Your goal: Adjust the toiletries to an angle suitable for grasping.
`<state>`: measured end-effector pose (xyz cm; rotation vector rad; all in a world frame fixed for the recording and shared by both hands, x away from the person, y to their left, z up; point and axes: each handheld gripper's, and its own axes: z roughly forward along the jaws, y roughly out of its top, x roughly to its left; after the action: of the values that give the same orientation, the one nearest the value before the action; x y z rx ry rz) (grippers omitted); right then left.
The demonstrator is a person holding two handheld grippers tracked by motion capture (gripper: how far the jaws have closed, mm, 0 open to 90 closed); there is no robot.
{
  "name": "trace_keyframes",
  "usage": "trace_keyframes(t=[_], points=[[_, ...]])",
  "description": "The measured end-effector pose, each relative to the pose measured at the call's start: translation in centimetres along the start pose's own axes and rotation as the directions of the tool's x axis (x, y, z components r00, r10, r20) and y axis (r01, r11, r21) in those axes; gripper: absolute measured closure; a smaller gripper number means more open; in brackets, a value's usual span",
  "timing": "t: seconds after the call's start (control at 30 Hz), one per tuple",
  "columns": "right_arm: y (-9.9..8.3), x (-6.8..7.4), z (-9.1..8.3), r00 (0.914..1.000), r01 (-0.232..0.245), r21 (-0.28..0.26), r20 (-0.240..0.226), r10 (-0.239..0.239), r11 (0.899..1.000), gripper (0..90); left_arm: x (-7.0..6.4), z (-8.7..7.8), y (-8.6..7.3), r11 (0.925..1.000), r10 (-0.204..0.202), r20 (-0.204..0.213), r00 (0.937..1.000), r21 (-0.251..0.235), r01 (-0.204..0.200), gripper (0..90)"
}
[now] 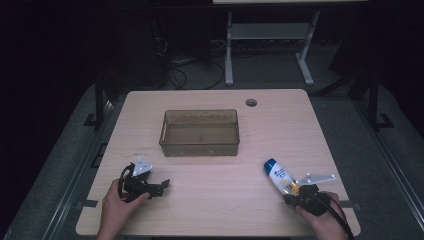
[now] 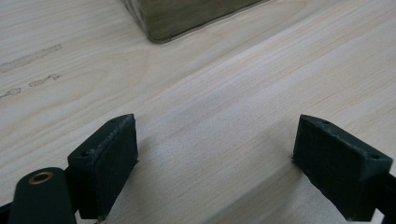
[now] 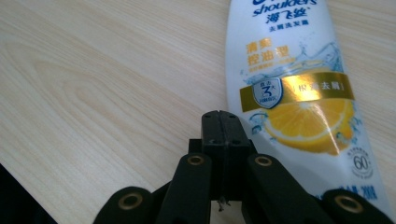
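A white shampoo bottle [image 1: 278,175] with a blue cap and an orange-slice label lies flat on the wooden table [image 1: 220,210] at the front right. In the right gripper view the bottle [image 3: 289,88] lies just right of my right gripper [image 3: 219,119], whose jaws are pressed together with nothing between them. In the high view my right gripper [image 1: 291,191] sits at the bottle's base end. My left gripper [image 1: 164,185] rests at the front left, open, its two pads wide apart over bare wood [image 2: 217,154]. A clear brownish bin [image 1: 200,132] stands mid-table, empty.
A corner of the bin [image 2: 187,18] shows ahead of the left gripper. A round cable hole [image 1: 251,102] sits near the table's far edge. A white desk frame [image 1: 270,35] and cables stand on the dark floor beyond.
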<state>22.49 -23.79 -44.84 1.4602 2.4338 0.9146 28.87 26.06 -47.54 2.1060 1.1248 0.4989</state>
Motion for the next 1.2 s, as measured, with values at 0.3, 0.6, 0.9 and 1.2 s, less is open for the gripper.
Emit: trace_keyframes(t=[0.3,0.6,0.9,1.2], points=[[-0.5,-0.9,-0.5,0.9997,-0.016,-0.004,0.017,0.016,1.0,90.0,0.0,0.0,0.0,1.0,0.0,0.0,1.0,0.0,0.0,12.6],[-0.7,-1.2,-0.9,0.9996,-0.023,-0.014,0.017,0.023,1.0,90.0,0.0,0.0,0.0,1.0,0.0,0.0,1.0,0.0,0.0,12.6],[-0.3,-1.4,-1.6,0.9999,-0.01,-0.052,-0.003,0.01,0.999,84.0,0.0,0.0,0.0,1.0,0.0,0.0,1.0,0.0,0.0,12.6],[0.3,-1.3,-2.3,0.9995,0.023,-0.11,-0.019,-0.025,0.994,65.5,0.0,0.0,0.0,1.0,0.001,0.0,1.0,0.001,-0.001,12.6]])
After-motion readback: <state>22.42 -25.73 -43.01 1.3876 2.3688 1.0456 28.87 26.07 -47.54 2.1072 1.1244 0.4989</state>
